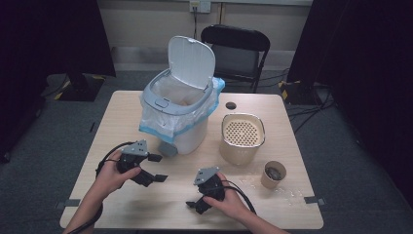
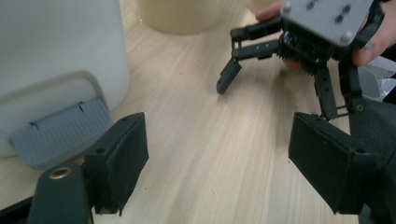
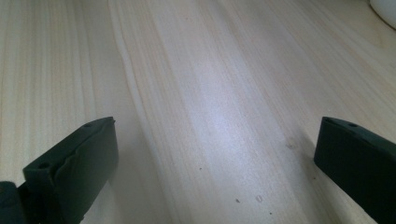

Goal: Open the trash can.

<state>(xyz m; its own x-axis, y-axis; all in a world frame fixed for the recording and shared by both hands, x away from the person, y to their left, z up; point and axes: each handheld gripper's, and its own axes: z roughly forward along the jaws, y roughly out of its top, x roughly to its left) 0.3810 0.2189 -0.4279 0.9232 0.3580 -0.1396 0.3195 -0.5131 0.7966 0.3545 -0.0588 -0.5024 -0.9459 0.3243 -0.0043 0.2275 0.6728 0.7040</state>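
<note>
Hovering near the wooden table's (image 1: pixel 146 209) front edge, left gripper (image 1: pixel 158 167) and right gripper (image 1: pixel 195 206) are spread and empty beside the light-looking, rigid white plastic pedal bin (image 1: pixel 192 134), best worked by its grey pedal (image 2: pixel 60 135).

Black two-jaw left claw (image 1: pixel 157 168) is held low in the left hand (image 1: pixel 111 176), jaws spread wide, nothing between. Black right claw (image 1: pixel 196 206) is held likewise in the right hand (image 1: pixel 229 201), jaws apart, empty.

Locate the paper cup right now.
High view: the paper cup stands near the table's right edge, just right of and nearer than the beige strainer pot.
</note>
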